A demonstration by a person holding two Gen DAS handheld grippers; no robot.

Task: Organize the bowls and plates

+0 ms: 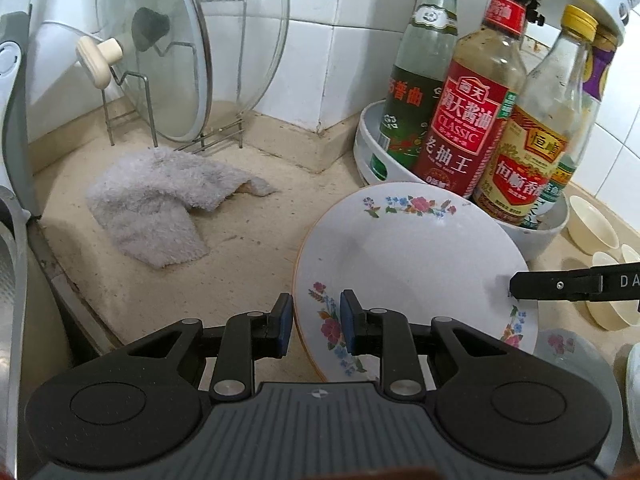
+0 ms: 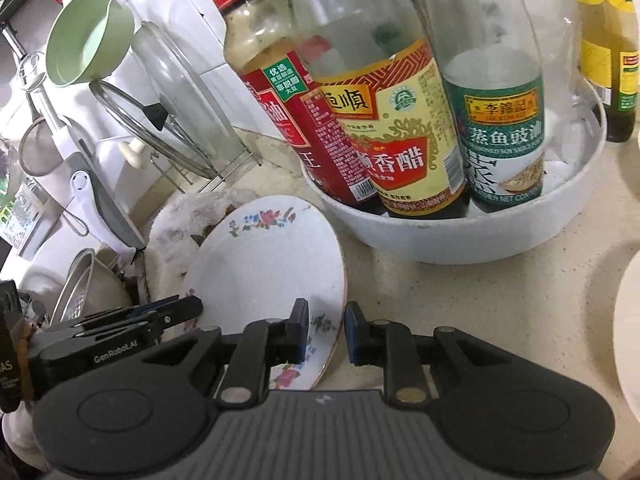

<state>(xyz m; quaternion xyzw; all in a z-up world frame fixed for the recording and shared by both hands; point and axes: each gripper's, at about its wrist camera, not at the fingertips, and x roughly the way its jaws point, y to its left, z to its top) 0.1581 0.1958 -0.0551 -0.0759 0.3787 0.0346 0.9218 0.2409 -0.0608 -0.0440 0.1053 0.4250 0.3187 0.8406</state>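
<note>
In the white tub [image 2: 460, 236], perhaps four sauce bottles [image 2: 384, 120].

The floral plate's [image 1: 412, 264] near rim is hidden behind the left tool [image 1: 314, 328]. Small cream bowls [image 1: 592, 228] are cut off at the right edge, and the bottle tops [image 2: 360, 0] run out of frame.

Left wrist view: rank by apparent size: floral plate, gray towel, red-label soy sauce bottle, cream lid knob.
1. floral plate, though it is nearest the camera, which inflates it.
2. gray towel, close to the plate in apparent area, so the top two are unsure.
3. red-label soy sauce bottle.
4. cream lid knob, clearly smallest.
</note>
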